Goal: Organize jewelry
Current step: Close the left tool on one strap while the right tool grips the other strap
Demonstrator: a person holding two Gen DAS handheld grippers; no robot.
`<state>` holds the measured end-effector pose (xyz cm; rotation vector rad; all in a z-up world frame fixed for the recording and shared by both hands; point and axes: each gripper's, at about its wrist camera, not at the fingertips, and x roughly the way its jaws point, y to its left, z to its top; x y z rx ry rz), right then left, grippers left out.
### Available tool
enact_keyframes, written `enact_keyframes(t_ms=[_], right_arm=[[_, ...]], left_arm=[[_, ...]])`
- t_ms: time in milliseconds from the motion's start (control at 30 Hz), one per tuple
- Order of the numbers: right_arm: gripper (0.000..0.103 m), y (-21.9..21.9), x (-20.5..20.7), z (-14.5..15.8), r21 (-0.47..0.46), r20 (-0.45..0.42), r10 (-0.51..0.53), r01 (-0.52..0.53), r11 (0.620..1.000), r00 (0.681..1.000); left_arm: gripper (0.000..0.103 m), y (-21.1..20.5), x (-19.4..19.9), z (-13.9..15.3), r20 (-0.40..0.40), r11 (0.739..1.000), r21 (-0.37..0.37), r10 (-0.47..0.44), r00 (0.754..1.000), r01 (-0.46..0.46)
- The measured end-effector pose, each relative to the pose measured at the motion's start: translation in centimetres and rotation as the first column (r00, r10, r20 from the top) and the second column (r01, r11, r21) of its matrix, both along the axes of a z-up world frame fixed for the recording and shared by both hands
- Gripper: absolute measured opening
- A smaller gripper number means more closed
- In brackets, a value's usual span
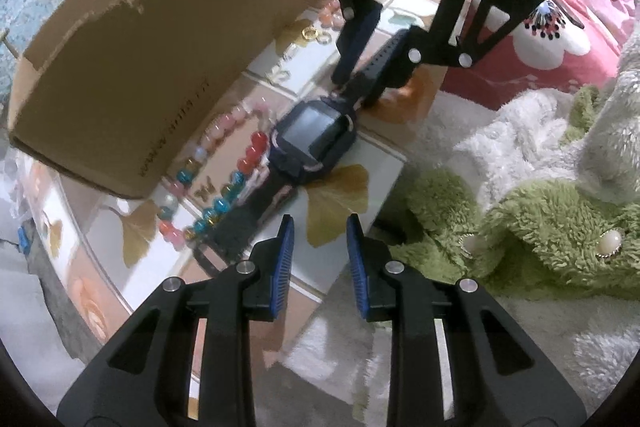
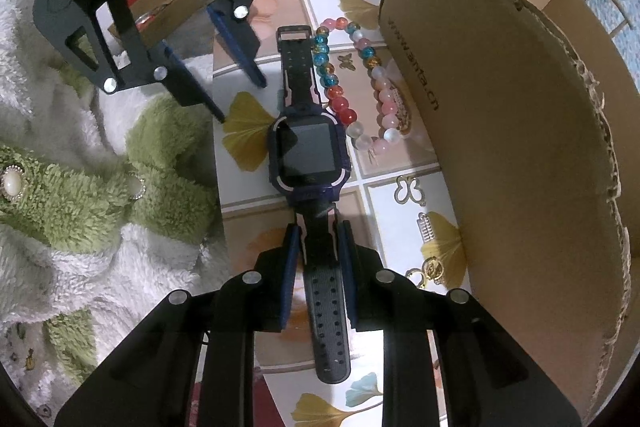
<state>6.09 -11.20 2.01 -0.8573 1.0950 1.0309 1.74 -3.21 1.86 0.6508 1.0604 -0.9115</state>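
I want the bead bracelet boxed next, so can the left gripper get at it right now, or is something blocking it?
Probably yes. The left gripper is open and holds nothing, and the bead bracelet lies uncovered between the watch and the cardboard box. The gap is narrow, though, and some beads touch the watch strap.

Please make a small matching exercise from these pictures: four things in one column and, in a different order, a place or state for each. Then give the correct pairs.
Things:
1. watch
2. bead bracelet
3. left tongs
4. cardboard box

Places or states:
A. open, holding nothing
B. stands upright beside the jewelry
C. lies between the watch and the box
D. its strap sits between the right tongs

Pairs: 1-D, 2-C, 3-A, 4-B
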Motion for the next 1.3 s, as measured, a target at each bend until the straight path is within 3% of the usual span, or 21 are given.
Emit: enact_keyframes(t_ms=[200,733,833,1067,1200,1300], right_arm=[[0.020,-0.6,0.1,0.1,0.022,-0.010,-0.004,0.004,1.000,1.000],[0.024,-2.8,1.3,0.9,0.098,-0.054,-0.012,0.018,0.995,0.998],[0.024,-2.7,1.3,1.2,0.105,-0.063,-0.016,0.023,0.994,0.998],[0.024,-2.9,1.9,1.6,0.116,-0.079,-0.026,0.035,0.993,0.997],[0.025,-2.9,1.7,1.8,0.113,-0.073,-0.034,0.042,0.993,0.997],[0.025,-2.5,1.3,1.7,0.105,-0.060,-0.028,0.034,0.994,0.998]], left_arm=[[0.025,0.5,0.9,1.4,0.044,0.999,-0.038,-0.030,0.999,0.032],[0.028,0.5,4.7,0.7,-0.080,0.992,-0.040,-0.123,0.989,0.120],[0.036,0.5,5.2,0.8,-0.081,0.991,-0.030,-0.132,0.988,0.130],[0.038,1.2,5.5,0.5,-0.125,0.989,-0.033,-0.145,0.981,0.142],[0.036,1.6,5.5,0.1,-0.218,0.992,-0.069,-0.115,0.969,0.102],[0.036,1.5,4.5,0.1,-0.175,0.992,-0.050,-0.122,0.977,0.114]])
